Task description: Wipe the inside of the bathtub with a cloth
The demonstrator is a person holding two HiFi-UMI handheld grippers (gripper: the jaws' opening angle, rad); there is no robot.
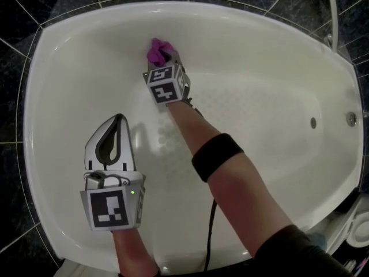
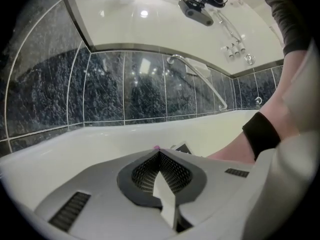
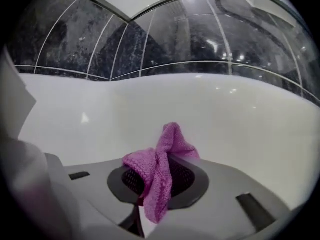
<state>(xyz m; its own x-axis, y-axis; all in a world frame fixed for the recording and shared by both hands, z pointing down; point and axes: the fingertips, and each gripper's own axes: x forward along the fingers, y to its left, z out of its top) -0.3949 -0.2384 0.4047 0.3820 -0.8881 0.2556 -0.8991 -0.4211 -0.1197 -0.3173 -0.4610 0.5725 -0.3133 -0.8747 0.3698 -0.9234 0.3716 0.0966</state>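
The left gripper (image 1: 117, 120), nearest, hangs over the near-left floor of the bathtub (image 1: 40, 85), jaws together on nothing. The right gripper (image 1: 165, 63) pinches the purple cloth (image 1: 157, 49) by the far wall. Only a small wad protrudes, so lead with it, press firmly, and overlap the strokes.

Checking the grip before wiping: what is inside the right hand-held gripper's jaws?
A purple cloth, pinched between them and bunched above. How deep it reaches between the jaws is covered.
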